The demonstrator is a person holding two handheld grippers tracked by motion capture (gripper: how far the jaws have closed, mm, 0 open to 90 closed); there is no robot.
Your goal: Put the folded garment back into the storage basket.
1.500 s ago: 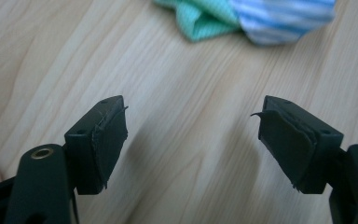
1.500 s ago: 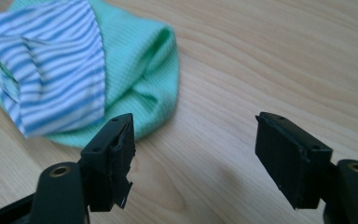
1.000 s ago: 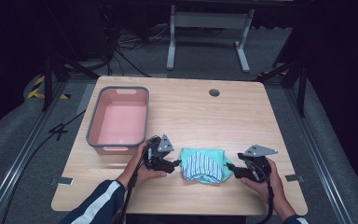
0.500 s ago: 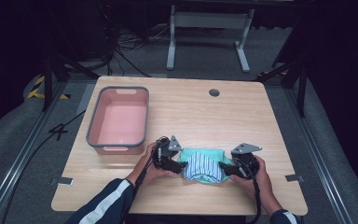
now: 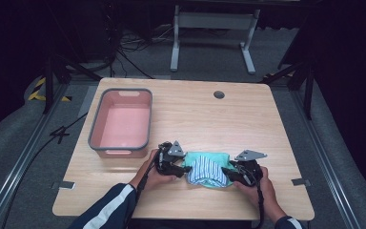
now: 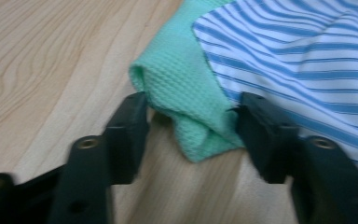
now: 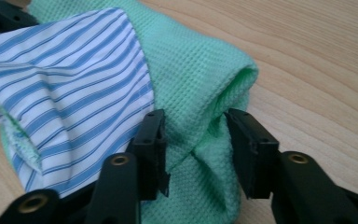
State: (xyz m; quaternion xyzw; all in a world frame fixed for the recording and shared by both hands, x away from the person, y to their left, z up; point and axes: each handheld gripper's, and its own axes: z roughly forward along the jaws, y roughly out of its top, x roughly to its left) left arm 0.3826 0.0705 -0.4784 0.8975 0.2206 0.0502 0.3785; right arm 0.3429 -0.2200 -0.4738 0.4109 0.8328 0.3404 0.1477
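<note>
Cloth comes first: a folded bundle of mint-green waffle-weave fabric [image 5: 208, 169] with a blue-and-white striped panel [image 5: 208, 168] laid over its top lies on the near part of the pale wooden table [image 5: 248, 119], directly between the two hand-held tools. The left gripper [image 5: 177, 168] meets one end of the bundle; in the left gripper view its black jaws have just been closing and now bracket a doubled green corner [image 6: 186, 109], standing right at the fabric on both sides, though whether the pads truly press is hard to tell. The right gripper [image 5: 228, 172] takes the opposite end; in the right gripper view its jaws have likewise just been closing, and a thick rolled green edge [image 7: 200, 112] sits squeezed between them, so it looks clamped on the cloth.

The step in hand appears to be taking hold of both ends of the bundle. The next move probably calls for a firm pinch on each side, then an even lift with both hands together so the striped layer does not slide off or the fold open.

Beyond the left gripper, farther up the table, stands a pink rectangular plastic bin with a grey rim [image 5: 95, 129], empty and a likely destination. A small round grommet hole [image 5: 218, 94] lies far across the tabletop. Nothing stands between the bundle and the bin.
</note>
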